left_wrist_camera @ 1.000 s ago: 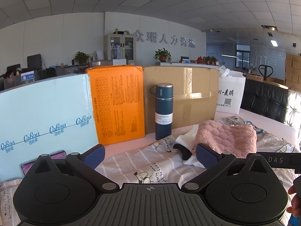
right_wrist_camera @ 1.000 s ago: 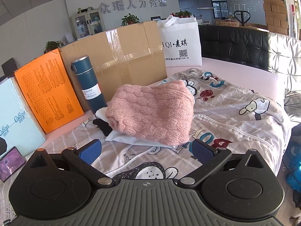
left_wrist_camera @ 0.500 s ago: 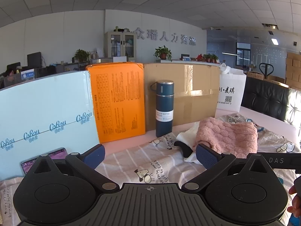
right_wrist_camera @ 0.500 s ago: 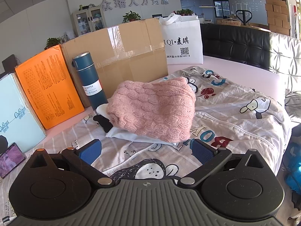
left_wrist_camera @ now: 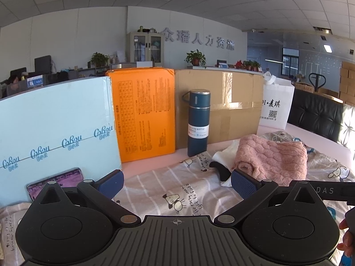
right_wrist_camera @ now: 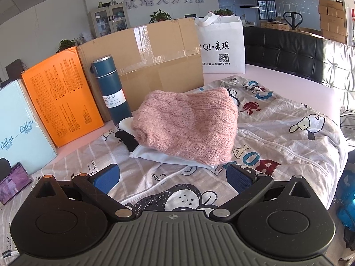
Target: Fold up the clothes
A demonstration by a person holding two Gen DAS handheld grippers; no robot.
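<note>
An open office, and a pink-topped bed spread with a cartoon-print sheet, boxes lined along its far edge. Little has changed over the last second: both views have only drifted slightly. The left hand-held gripper and right hand-held gripper gape wide, empty. The folded pink cable-knit sweater, chunky and soft, lies on white cloth beside a smooth blue flask.
</note>
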